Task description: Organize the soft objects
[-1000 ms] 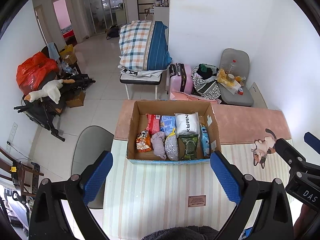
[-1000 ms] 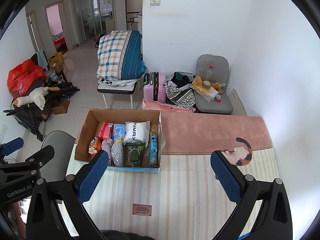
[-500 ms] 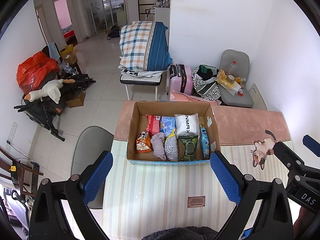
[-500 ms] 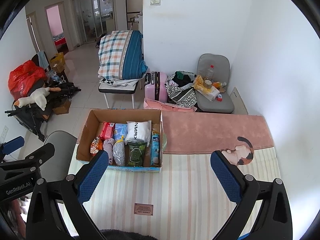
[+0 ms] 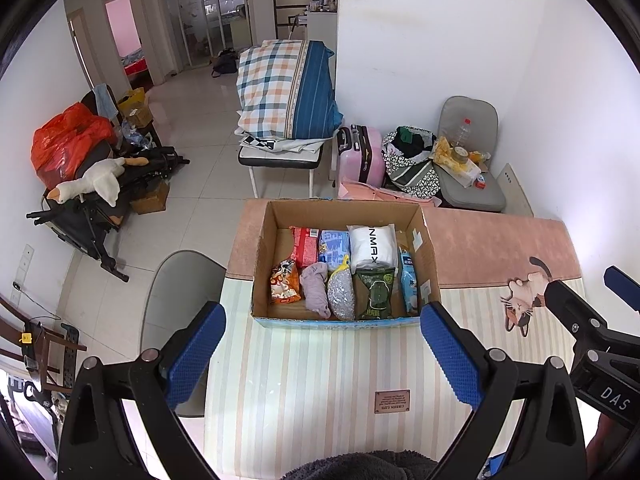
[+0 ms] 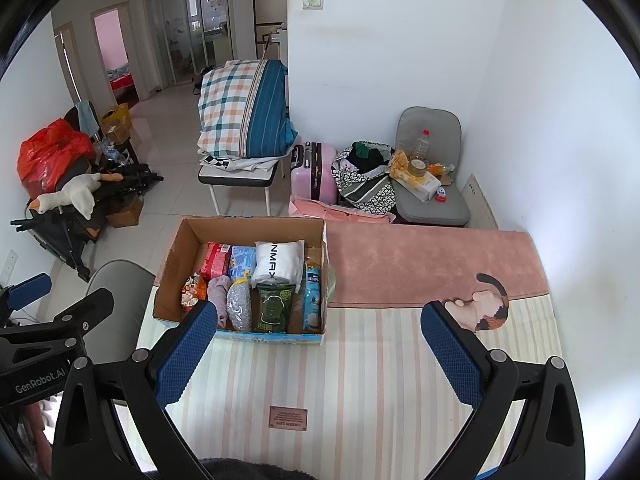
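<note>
An open cardboard box (image 5: 428, 248) (image 6: 170, 268) stands on the striped table mat and holds several soft packs: a white pillow pack (image 5: 374, 246) (image 6: 279, 262), a lilac cloth (image 5: 316, 294), a mesh bag (image 5: 340, 298), a green pouch (image 5: 376, 294) (image 6: 274, 308), red and blue packets. My left gripper (image 5: 322, 350) is open and empty, held above the table in front of the box. My right gripper (image 6: 318, 346) is open and empty, to the right of the box. A dark fuzzy item (image 5: 360, 466) shows at the bottom edge.
A pink runner (image 6: 432, 264) with a cat figure (image 6: 486, 308) lies behind the mat. A grey chair (image 5: 176, 284) stands left of the table. Beyond are a bench with a plaid pillow (image 5: 284, 92), a pink suitcase (image 5: 360, 156) and a loaded chair (image 5: 468, 176).
Both views shift very slightly; the box sits a touch lower and more to the right in the right wrist view. Both grippers stay open.
</note>
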`<action>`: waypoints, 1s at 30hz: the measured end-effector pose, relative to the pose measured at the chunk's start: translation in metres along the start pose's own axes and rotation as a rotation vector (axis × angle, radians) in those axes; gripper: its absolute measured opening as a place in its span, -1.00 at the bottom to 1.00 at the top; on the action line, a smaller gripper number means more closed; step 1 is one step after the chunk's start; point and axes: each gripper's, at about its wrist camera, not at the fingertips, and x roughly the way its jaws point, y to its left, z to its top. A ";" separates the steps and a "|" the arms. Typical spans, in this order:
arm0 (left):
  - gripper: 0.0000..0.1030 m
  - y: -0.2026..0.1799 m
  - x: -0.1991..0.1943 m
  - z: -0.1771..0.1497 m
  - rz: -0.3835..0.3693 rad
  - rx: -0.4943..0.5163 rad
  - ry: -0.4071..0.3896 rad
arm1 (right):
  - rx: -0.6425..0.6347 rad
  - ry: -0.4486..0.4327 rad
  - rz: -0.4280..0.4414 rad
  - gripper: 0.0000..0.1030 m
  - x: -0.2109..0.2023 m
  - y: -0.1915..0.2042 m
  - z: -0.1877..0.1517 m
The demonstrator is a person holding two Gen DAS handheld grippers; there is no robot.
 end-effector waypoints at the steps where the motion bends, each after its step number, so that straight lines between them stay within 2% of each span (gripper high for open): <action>1: 0.94 0.000 0.000 0.000 -0.001 0.000 -0.001 | 0.000 0.000 0.000 1.00 0.000 -0.001 -0.001; 30: 0.94 0.000 0.000 0.003 -0.004 0.007 0.003 | -0.016 -0.003 -0.008 1.00 0.004 -0.004 -0.003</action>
